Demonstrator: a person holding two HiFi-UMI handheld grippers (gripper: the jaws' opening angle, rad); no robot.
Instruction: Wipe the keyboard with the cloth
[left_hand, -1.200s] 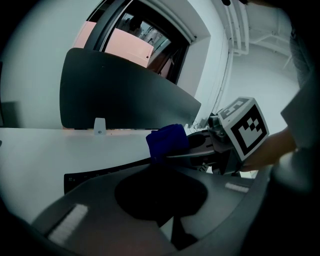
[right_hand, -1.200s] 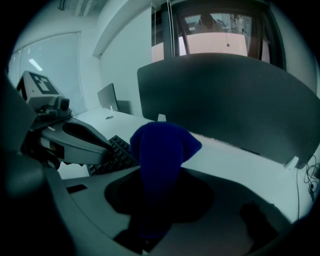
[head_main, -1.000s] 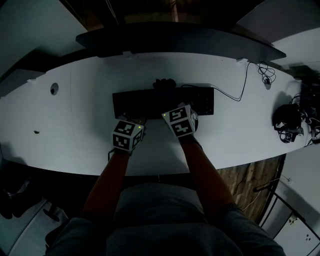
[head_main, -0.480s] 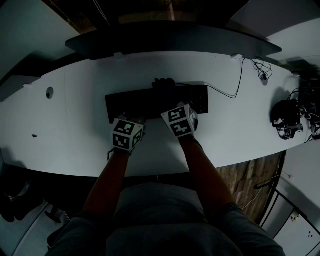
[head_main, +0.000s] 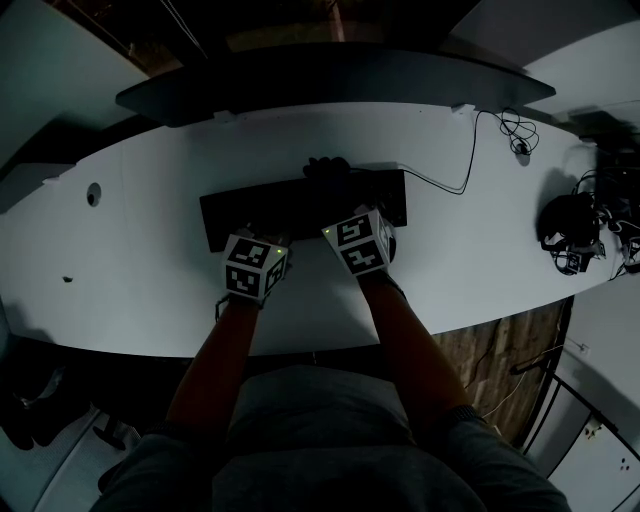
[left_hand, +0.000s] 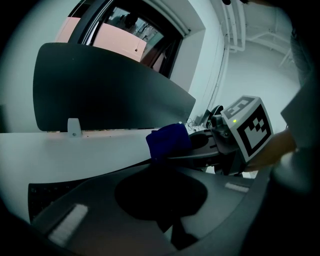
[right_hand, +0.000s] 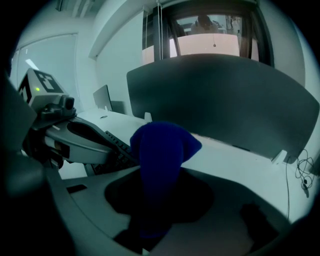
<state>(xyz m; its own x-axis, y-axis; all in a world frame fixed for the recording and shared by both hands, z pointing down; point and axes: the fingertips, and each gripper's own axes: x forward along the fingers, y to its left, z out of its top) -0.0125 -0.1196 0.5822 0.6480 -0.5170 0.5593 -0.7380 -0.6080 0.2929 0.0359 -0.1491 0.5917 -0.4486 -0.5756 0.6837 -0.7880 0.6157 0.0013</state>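
From the head view, a dark keyboard (head_main: 290, 205) lies across the middle of a white desk (head_main: 150, 230) in front of a monitor (head_main: 330, 75). The left gripper (head_main: 256, 262) sits at its near edge and the right gripper (head_main: 355, 238) reaches over it just alongside. The cloth (head_main: 328, 167) shows as a small dark lump at the keyboard's far edge, ahead of the right gripper. In the left gripper view, the jaws are drawn together with nothing between them. A strip of keys shows low on the left, and the blue cloth (left_hand: 167, 141) is further off, at the tip of the other gripper. Whether this gripper is pressing on the keyboard I cannot tell. In the right gripper view, the jaws are clamped on the cloth (right_hand: 162, 150), which stands up from them as a bunched blue wad and flops over at the top (soft stuff, no stiffness of its own). It looks light and limp, so a hold deep on a gathered fold, as here, should keep it from sliding out under rubbing. The keyboard itself is probably light and apt to skate on the smooth desk, and its keys give underfoot. Steadying it at the near edge and wiping with gentle pressure seems wise.
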